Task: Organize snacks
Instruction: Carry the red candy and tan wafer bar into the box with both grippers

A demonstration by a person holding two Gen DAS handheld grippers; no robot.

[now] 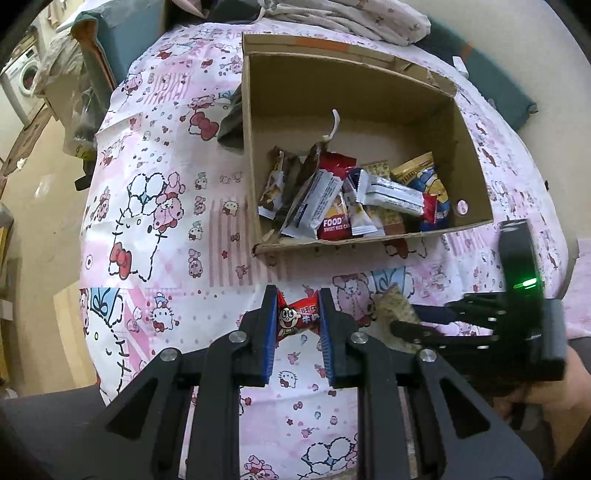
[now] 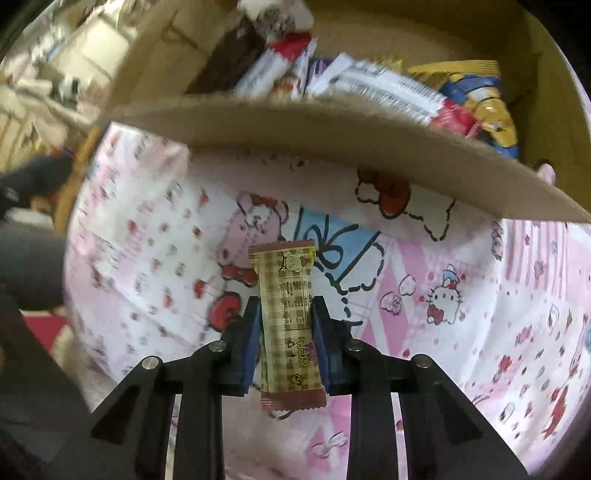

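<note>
My left gripper is shut on a small red candy packet with a cartoon face, held just above the tablecloth in front of the cardboard box. My right gripper is shut on a beige checked snack bar with dark red ends, held upright near the box's front wall. The right gripper also shows in the left wrist view, low at the right, with the beige bar in it. The box holds several wrapped snacks.
The table wears a pink and white cartoon tablecloth. Folded cloth lies behind the box. A dark flat packet lies by the box's left wall. A washing machine and floor clutter lie far left.
</note>
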